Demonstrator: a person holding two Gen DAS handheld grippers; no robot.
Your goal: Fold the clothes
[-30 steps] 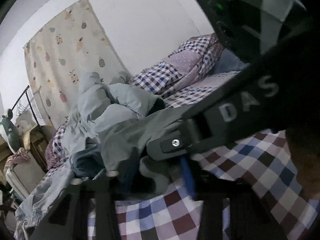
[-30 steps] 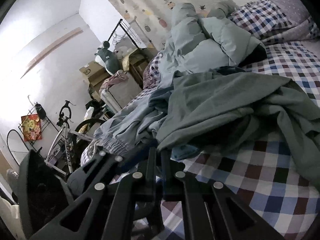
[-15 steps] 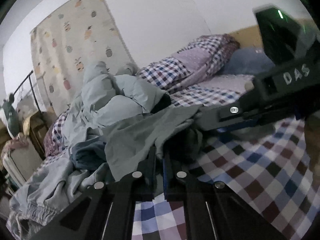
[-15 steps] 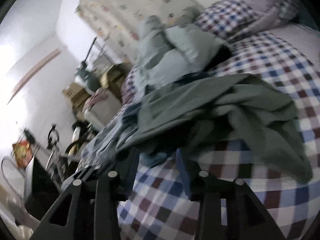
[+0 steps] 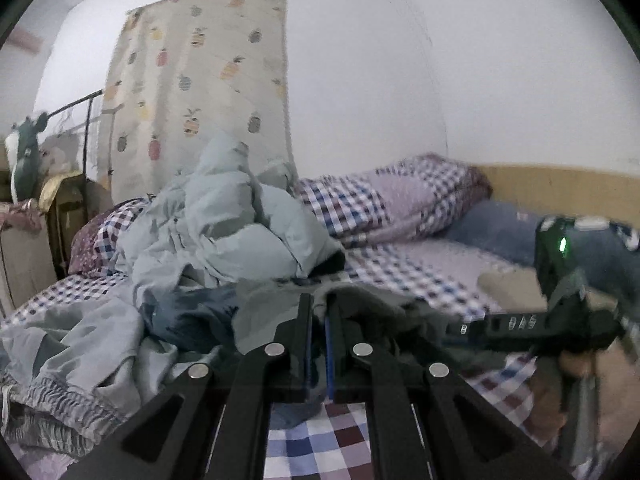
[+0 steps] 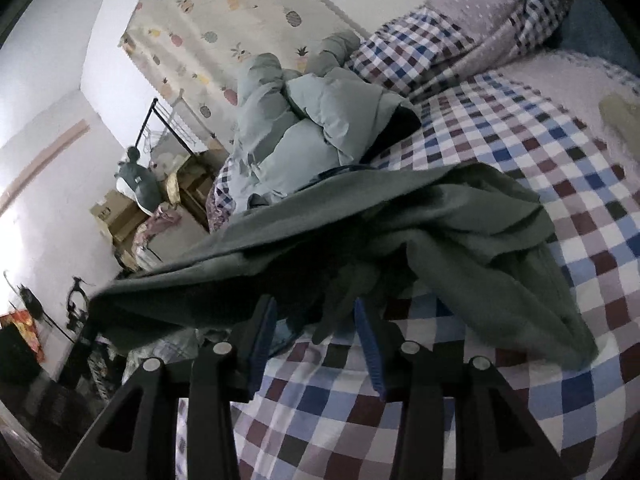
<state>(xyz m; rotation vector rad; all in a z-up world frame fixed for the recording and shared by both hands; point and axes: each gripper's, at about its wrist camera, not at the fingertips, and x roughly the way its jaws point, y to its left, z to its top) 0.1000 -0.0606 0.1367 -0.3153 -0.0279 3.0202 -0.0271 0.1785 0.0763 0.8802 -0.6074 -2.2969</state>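
Grey-green garment (image 6: 460,216) lies rumpled, bunched on the checked bedsheet (image 6: 500,360).

**Clear bed on your right, clothes heaped on your left**

You have open checked bed (image 6: 500,152) to the right of the grey-green garment (image 6: 460,216), up to the rolled quilt (image 5: 404,208). On your left the pale puffy jacket (image 5: 240,232) rises high, with crumpled light clothes (image 5: 72,344) just below it. The right hand-held gripper (image 5: 452,330) sits low across your left one's right side, close to the garment
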